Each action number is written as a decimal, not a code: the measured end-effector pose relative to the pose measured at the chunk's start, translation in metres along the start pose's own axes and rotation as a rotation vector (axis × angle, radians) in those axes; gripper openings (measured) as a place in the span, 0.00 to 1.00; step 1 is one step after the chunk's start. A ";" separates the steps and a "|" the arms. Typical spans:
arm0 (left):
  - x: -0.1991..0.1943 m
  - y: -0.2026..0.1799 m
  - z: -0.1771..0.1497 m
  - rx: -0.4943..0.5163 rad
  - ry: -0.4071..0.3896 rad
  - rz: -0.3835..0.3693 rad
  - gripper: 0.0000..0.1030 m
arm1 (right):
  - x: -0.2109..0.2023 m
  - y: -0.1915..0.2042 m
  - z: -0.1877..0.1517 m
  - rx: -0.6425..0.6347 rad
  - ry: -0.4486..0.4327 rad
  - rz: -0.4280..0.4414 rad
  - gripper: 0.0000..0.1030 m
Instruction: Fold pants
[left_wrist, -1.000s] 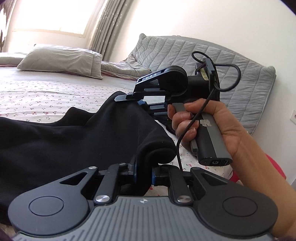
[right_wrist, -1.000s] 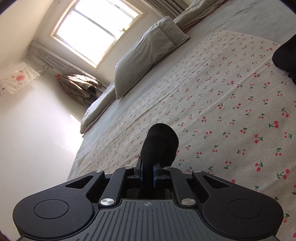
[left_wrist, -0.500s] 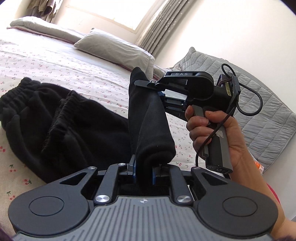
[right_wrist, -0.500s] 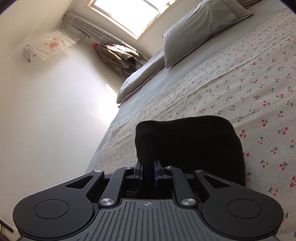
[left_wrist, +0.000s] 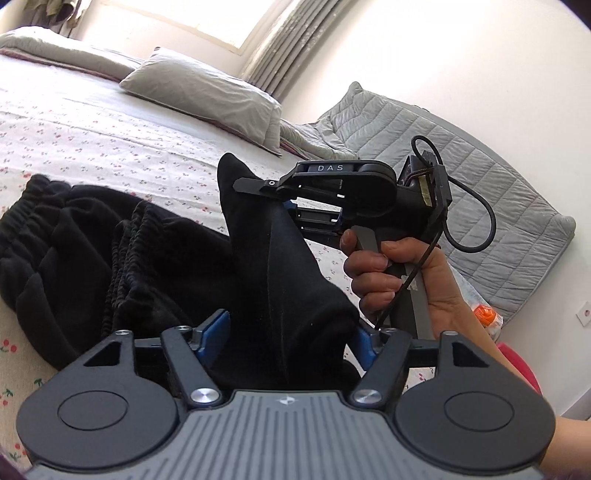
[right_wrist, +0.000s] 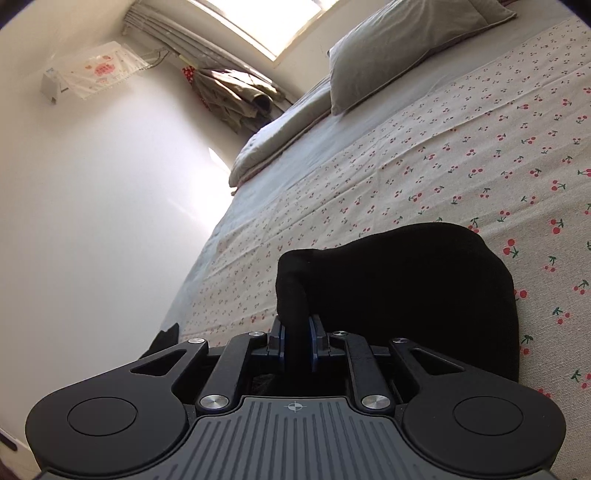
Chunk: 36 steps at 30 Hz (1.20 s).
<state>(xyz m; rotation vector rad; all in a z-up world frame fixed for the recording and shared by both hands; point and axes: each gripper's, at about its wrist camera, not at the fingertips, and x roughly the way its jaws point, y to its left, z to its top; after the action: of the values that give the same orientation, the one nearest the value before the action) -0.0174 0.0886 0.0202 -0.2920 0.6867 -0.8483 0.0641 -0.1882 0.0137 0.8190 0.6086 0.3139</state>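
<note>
We see the left tongs spread wide with black fleece pants bunched between them. The right tongs pinch a fold of the pants narrowly. The pants lie near us on the cherry-print bed sheet, elastic waistband at left. A grey pillow sits far behind.

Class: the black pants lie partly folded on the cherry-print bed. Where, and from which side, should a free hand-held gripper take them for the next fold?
Grip the gathered elastic waistband at the far end of the pants. Come in low over the sheet from the open bed side: its ridged edge lies flat and exposed, probably thin enough to pinch.
</note>
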 end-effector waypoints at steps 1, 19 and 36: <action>0.000 -0.001 0.005 0.017 -0.012 -0.012 0.78 | -0.002 0.001 0.001 0.000 -0.005 0.002 0.14; 0.061 0.037 0.042 0.002 0.129 0.136 0.84 | -0.035 -0.003 0.000 0.019 -0.001 0.070 0.65; 0.068 0.037 0.066 -0.054 0.107 0.229 0.10 | -0.066 -0.011 -0.014 -0.056 0.029 -0.028 0.65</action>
<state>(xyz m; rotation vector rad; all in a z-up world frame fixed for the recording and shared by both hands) 0.0796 0.0578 0.0219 -0.2121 0.8271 -0.6305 0.0034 -0.2193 0.0231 0.7529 0.6351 0.3163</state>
